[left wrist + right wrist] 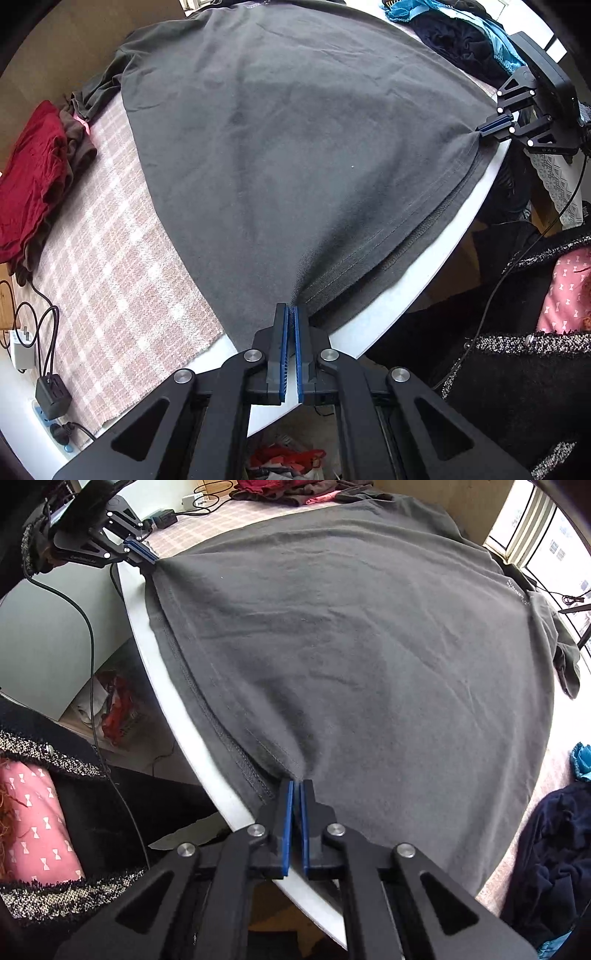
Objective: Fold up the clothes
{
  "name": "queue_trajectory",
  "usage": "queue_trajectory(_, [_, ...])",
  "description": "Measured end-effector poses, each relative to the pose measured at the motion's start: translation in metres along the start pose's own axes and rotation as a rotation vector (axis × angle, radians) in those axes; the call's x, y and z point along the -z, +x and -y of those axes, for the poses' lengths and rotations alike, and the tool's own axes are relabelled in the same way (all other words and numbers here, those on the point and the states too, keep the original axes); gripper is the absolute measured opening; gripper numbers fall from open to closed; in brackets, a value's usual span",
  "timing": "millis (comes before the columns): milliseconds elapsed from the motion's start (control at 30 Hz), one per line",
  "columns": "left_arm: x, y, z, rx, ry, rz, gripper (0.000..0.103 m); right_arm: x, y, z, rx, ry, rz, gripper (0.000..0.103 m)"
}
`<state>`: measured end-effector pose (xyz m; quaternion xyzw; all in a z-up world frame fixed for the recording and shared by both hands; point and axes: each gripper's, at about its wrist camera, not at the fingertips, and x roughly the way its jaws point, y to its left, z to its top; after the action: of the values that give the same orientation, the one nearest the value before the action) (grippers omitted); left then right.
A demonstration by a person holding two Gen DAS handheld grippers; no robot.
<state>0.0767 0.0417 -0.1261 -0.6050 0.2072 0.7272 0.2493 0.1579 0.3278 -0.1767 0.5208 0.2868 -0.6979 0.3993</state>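
A dark grey T-shirt [295, 147] lies spread flat over the table, its hem along the near white edge. My left gripper [291, 308] is shut on one bottom corner of the hem, and the cloth puckers into its blue pads. The right gripper [482, 132] shows at the far right of the left wrist view, pinching the other hem corner. In the right wrist view, the right gripper [297, 783] is shut on the grey T-shirt [369, 646], and the left gripper [153, 562] bites the hem at upper left. The sleeves lie at the far end.
A pink checked cloth [110, 277] covers the white table [406, 295]. Folded red and brown clothes [37, 184] sit at the left, a navy and blue pile [461, 40] at the far right. Chargers and cables [48, 387] lie at the near left. A person's dark jacket [517, 369] is close.
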Motion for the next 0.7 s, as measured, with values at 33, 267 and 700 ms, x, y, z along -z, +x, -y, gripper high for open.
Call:
queue_trajectory(33, [0.001,-0.001,0.000,0.001,-0.001,0.002,0.002,0.000,0.000,-0.003,0.009,0.002,-0.004,0.004])
queue_trajectory(267, [0.013,-0.022,0.013,-0.008,0.041,0.026,0.002,0.004,-0.025,0.003,-0.078,0.022,0.003,0.003])
queue_trajectory(700, [0.038,-0.021,0.017,0.044,-0.038,-0.044,0.009,0.016,-0.011,0.016,-0.099,0.108,-0.078,0.008])
